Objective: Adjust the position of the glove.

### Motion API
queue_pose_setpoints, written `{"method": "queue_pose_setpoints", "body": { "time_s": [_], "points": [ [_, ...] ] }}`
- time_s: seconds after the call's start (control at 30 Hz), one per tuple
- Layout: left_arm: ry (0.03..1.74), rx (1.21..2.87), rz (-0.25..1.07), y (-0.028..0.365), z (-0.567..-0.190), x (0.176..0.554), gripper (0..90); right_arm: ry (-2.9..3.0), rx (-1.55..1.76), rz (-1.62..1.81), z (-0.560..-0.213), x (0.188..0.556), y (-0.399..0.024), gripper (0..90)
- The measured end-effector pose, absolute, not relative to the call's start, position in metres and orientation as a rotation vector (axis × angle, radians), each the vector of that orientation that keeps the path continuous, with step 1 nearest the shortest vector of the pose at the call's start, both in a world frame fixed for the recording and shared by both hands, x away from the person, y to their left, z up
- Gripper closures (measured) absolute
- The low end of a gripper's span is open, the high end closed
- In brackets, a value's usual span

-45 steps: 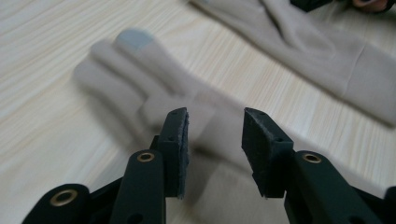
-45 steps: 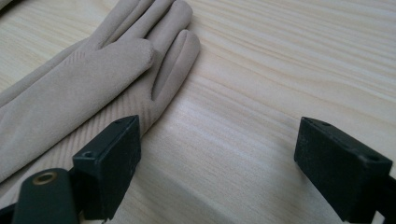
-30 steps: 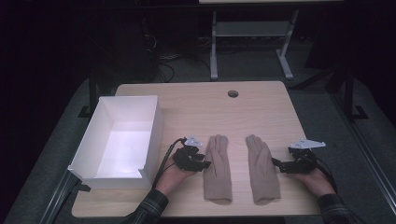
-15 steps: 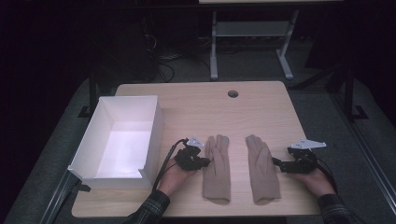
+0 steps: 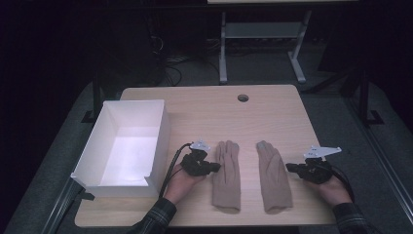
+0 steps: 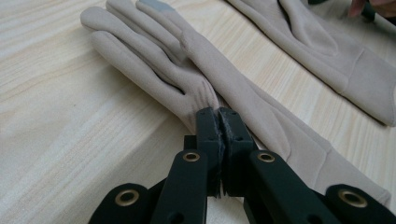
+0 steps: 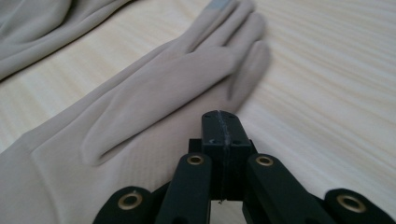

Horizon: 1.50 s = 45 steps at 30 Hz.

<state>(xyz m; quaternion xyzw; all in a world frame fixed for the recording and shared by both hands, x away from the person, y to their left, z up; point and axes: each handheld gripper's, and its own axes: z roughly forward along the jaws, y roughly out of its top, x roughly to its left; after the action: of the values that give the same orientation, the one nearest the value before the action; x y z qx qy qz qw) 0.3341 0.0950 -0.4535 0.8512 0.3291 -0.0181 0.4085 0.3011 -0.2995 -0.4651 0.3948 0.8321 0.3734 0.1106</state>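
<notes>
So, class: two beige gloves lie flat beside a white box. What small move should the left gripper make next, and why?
Probably open. The left gripper is shut, with its tips at the edge of the left glove but no fabric visibly between the jaws, so it must part them before it can pinch.

Matt beige cloth gloves [image 5: 227,174], light-grained wood table [image 5: 209,105]

Two beige fabric gloves lie flat on the bench, side by side and apart, near its front edge, fingers pointing to the far side and cuffs toward the near edge. The left glove [image 5: 227,174] lies right of centre-left, its fingers slightly spread. The right glove [image 5: 273,176] lies parallel to it, thumb folded across the palm, with a grey patch on one fingertip.
</notes>
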Motion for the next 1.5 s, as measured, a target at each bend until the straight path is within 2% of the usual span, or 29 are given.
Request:
{"method": "queue_pose_setpoints", "body": {
  "time_s": [0.97,1.5],
  "points": [
    [0.787,2.085,-0.083,0.082,-0.449,0.336,87.6,2.592,1.019,1.16,-0.468,0.299,-0.256,90.0],
    [0.728,2.028,-0.113,0.073,-0.438,0.331,87.7,2.613,1.001,1.168,-0.469,0.3,-0.247,90.0]
  ]
}}
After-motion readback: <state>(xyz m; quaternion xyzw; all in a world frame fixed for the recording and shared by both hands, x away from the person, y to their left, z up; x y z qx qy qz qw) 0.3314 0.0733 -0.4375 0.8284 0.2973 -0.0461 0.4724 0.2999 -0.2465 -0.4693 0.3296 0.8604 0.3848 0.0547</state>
